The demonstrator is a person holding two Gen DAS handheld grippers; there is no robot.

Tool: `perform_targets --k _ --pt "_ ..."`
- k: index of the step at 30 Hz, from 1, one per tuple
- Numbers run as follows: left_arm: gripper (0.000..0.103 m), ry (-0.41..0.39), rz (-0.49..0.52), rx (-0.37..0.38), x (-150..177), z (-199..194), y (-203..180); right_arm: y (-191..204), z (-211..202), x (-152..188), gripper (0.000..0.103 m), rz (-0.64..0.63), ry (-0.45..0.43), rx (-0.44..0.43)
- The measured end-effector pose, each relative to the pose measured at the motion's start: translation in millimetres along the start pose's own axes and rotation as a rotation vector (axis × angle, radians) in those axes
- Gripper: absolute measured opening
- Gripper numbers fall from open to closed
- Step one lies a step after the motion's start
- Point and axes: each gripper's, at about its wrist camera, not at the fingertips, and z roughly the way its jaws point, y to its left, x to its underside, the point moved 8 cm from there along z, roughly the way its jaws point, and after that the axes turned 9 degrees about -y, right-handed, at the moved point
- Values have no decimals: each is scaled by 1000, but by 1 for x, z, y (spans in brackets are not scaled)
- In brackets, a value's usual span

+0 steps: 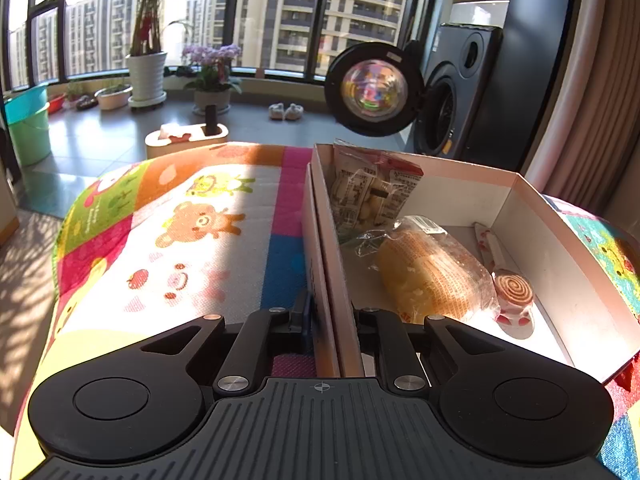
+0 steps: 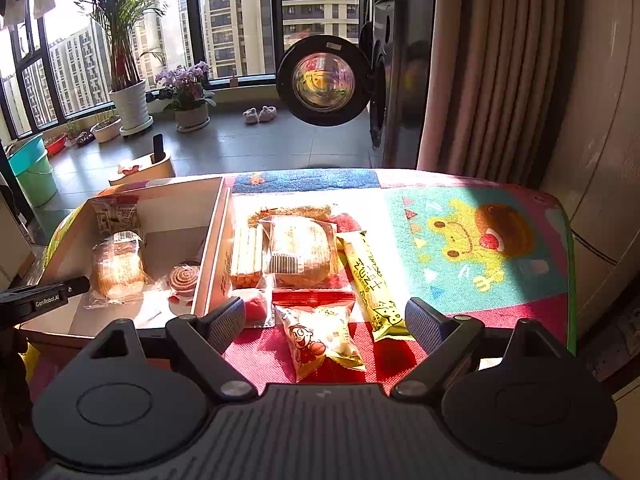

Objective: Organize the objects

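Left hand-held gripper (image 1: pixel 326 320) clamped on cardboard box (image 1: pixel 568 256) left wall; right of box, snack packets on bench, cartoon snack bag (image 2: pixel 320 340) between right hand-held gripper (image 2: pixel 325 320) spread fingers; light, crinkly, slippery, pinch mid-body

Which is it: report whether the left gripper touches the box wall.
Touching. In the left wrist view the left gripper clamps the box wall from both sides.
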Motion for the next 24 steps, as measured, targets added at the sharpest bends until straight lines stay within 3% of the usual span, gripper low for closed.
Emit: perform_targets --k 7,14,18,24 --pt "15 9 3 -3 2 1 0 -43 3 38 88 30 56 67" --pt "15 12 1 -1 3 2 1 -32 21 41 88 19 74 29" --pt "15 12 2 -2 3 2 0 -19 36 30 88 48 84 -22" --pt "15 12 2 -1 3 2 0 1 75 -22 88 112 67 -119"
